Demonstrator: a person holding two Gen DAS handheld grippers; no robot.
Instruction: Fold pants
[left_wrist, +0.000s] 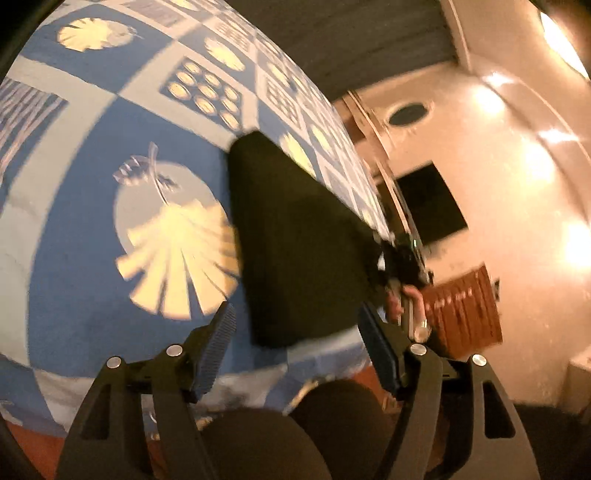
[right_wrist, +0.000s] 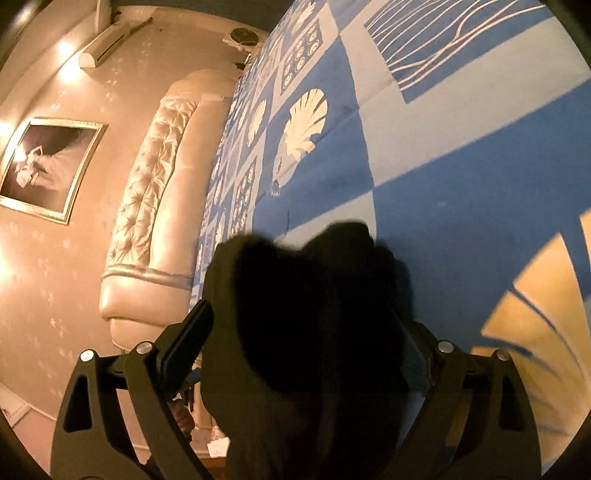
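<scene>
Two tools show, each from its own wrist camera, both with fingers spread wide and nothing pinched. The left tool (left_wrist: 295, 350) hangs over the near edge of the bed (left_wrist: 74, 221), its ribbed pads apart; the black pants (left_wrist: 295, 236), folded into a dark wedge on the blue shell-patterned bedspread, lie just ahead of and between the fingers, and the pads do not press on them. The right tool (right_wrist: 310, 354) is spread wider. A dark fold of the pants (right_wrist: 314, 314) fills the gap between its fingers; whether the cloth brushes the right pad is hard to tell in the blur.
</scene>
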